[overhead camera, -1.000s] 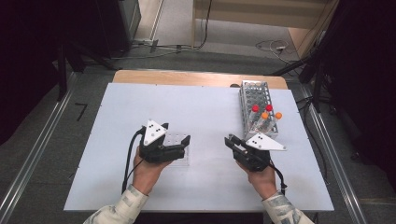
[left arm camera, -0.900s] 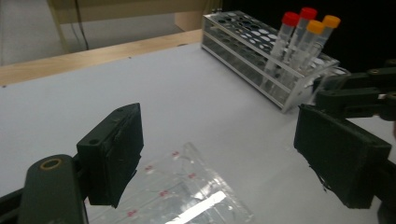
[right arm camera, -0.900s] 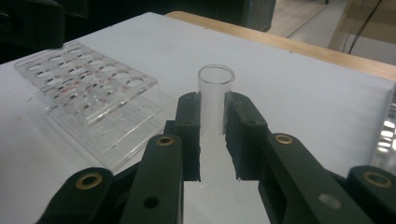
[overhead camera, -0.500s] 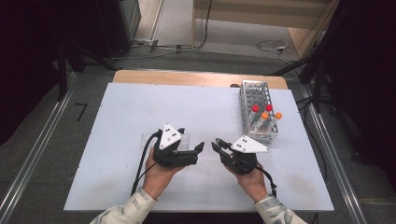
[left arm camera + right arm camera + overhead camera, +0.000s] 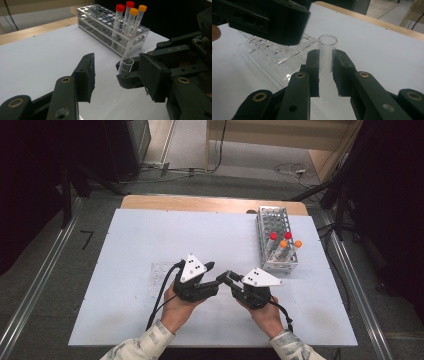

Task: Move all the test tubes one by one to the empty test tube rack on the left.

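Note:
My right gripper (image 5: 327, 53) is shut on a clear uncapped tube (image 5: 327, 47), held upright with its open mouth above the pads. In the high view the right gripper (image 5: 229, 278) points left, tip to tip with my left gripper (image 5: 215, 274) at the table's front middle. The left gripper (image 5: 118, 59) has just been closing its jaws. They stand either side of the tube (image 5: 125, 65), and the pads are still apart from it. A metal rack (image 5: 278, 265) at the right holds capped tubes, red (image 5: 120, 8) and orange (image 5: 133, 11).
A flat clear plastic tray (image 5: 159, 276) with round wells lies on the white table (image 5: 150, 235) just left of the left hand. The left gripper's cable (image 5: 159, 302) trails toward the front edge. A wooden strip (image 5: 210, 203) runs along the far side.
Both hands have moved toward each other until the grippers meet near the table's front middle. The left gripper's jaws have narrowed. The right gripper keeps its hold on the tube.

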{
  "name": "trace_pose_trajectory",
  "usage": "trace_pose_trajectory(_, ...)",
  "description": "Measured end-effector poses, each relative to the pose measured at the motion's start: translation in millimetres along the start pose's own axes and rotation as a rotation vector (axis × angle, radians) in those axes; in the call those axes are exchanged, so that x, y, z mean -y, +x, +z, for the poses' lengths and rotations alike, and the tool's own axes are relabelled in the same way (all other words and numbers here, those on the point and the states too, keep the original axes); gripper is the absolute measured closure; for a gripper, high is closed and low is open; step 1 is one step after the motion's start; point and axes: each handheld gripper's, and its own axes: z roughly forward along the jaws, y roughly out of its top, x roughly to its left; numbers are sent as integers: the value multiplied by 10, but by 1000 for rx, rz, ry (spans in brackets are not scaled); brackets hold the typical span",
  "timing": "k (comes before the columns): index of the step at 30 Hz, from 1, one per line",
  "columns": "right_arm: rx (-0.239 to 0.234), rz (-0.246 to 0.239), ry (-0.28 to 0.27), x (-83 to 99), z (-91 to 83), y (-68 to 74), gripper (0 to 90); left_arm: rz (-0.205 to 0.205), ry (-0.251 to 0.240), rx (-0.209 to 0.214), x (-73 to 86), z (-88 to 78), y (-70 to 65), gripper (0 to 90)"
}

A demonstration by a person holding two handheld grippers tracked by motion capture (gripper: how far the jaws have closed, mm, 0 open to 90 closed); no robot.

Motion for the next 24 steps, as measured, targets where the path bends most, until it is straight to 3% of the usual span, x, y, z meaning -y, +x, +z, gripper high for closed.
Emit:
trace_pose_trajectory(13,-3,-13,1,-4,22,57,728,14,39,27,-2,130,-44,664)
trace_pose_trajectory(18,3,-28,0,3,31,76,728,1,55,41,4,147,-12,741)
trace_pose_trajectory(24,5,-28,-4,3,29,80,726,-4,49,39,-1,136,3,763)
